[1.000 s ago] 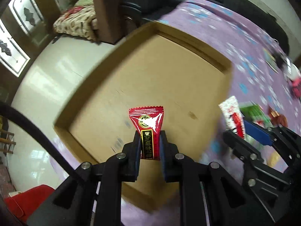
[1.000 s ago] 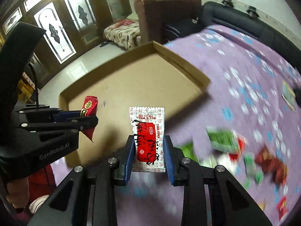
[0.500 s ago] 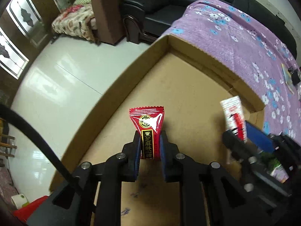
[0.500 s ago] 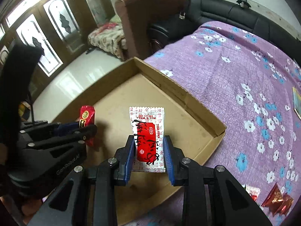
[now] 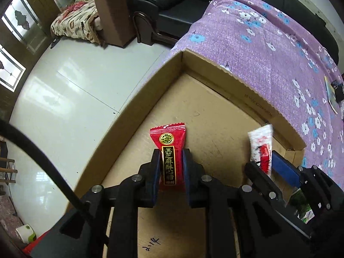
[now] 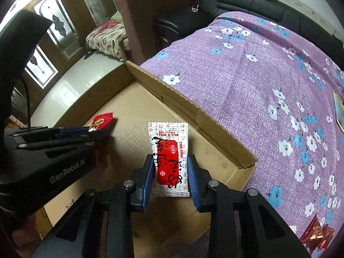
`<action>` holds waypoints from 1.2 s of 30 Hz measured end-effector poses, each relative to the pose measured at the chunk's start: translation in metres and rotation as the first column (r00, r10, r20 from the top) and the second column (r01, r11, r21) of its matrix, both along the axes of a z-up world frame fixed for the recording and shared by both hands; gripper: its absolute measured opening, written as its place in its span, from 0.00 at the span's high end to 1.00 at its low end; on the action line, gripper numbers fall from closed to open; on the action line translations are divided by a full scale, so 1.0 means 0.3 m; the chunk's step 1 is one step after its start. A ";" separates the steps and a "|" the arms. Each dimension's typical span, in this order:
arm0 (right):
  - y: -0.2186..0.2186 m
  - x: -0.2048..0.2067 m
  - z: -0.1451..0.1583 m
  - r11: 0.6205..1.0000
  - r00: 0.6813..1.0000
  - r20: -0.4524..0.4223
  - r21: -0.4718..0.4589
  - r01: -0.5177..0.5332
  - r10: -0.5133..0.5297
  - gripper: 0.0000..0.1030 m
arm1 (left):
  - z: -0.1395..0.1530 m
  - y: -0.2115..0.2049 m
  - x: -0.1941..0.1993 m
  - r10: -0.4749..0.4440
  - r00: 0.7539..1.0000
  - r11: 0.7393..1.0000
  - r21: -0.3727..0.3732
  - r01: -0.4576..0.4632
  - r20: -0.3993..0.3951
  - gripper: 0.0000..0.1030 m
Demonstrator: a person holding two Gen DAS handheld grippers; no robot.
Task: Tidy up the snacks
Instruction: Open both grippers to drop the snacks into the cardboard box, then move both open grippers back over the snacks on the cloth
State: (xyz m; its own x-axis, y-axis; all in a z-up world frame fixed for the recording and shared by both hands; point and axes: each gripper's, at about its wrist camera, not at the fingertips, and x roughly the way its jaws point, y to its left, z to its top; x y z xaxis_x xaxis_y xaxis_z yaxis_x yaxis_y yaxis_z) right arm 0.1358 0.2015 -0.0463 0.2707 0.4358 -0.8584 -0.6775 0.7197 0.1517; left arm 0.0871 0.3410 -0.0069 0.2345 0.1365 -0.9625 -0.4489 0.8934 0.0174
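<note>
my left gripper clamps red candy | my right gripper, jaws just easing wider, clamps white packet | both over cardboard box

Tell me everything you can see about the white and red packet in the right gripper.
The white and red packet is a flat, glossy sachet with crimped ends, a red centre label, small red print and black handwriting scrawled over it. The right gripper pinches its lower half between blue pads, holding it upright above the cardboard box floor.
</note>
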 end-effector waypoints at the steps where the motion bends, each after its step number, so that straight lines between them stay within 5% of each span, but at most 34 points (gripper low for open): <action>1: 0.001 0.001 -0.002 1.000 1.000 -0.003 -0.001 0.002 -0.002 0.69 | -0.001 -0.001 0.001 -0.003 1.000 1.000 0.004 0.003 -0.003 0.78; 5: -0.001 0.004 -0.010 1.000 1.000 -0.006 -0.013 0.002 -0.002 0.69 | -0.004 0.001 -0.001 -0.006 1.000 1.000 0.005 0.007 -0.004 0.75; 9: -0.003 0.004 -0.004 1.000 1.000 0.010 -0.028 0.000 0.000 0.63 | -0.002 0.014 -0.003 -0.005 1.000 1.000 -0.001 0.005 -0.007 0.47; 12: -0.019 -0.007 0.027 1.000 0.999 0.049 -0.015 0.000 0.001 0.55 | 0.018 0.018 -0.015 -0.010 1.000 1.000 0.028 0.009 0.021 0.44; 20: -0.110 -0.100 0.105 0.997 0.997 0.067 0.062 -0.049 0.045 0.52 | 0.078 -0.028 -0.104 -0.003 0.999 0.996 0.085 0.000 0.045 0.43; 29: -0.374 -0.318 0.138 0.986 0.995 0.063 0.147 -0.083 0.074 0.43 | 0.167 -0.342 -0.292 -0.154 0.981 0.977 0.164 0.134 0.117 0.42; 36: -0.776 -0.379 0.091 0.985 0.991 0.060 0.131 0.113 -0.122 0.40 | 0.116 -0.650 -0.372 -0.311 0.943 0.946 0.135 0.295 0.118 0.42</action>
